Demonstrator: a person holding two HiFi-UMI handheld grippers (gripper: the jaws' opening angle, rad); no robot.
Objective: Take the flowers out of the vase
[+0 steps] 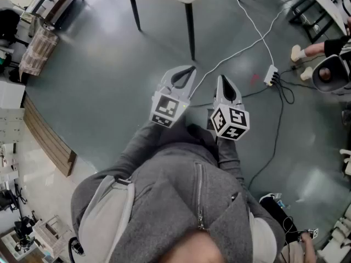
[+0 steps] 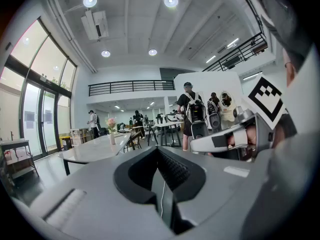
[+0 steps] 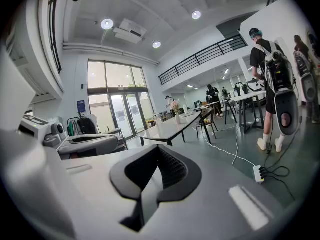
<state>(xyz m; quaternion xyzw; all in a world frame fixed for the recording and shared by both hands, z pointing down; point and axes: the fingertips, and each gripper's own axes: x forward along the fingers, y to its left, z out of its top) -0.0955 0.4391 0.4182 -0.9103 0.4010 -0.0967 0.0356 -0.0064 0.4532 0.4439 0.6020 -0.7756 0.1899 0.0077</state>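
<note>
Pink flowers (image 2: 111, 123) stand in a small pale vase (image 2: 113, 139) far off on a long white table (image 2: 87, 151). In the right gripper view the same flowers (image 3: 174, 105) and vase (image 3: 177, 118) sit on that table (image 3: 167, 128), well beyond reach. I hold both grippers close to my chest above the grey floor. My left gripper (image 1: 185, 73) (image 2: 160, 153) is shut with nothing in it. My right gripper (image 1: 223, 82) (image 3: 159, 150) is shut and empty too. Each gripper shows at the edge of the other's view.
A white power strip (image 1: 270, 74) with cables lies on the floor ahead to the right. Black table legs (image 1: 190, 29) stand just ahead. A person with a backpack (image 3: 270, 79) stands at the right, others (image 2: 192, 115) stand further back. A wooden panel (image 1: 49, 141) lies at the left.
</note>
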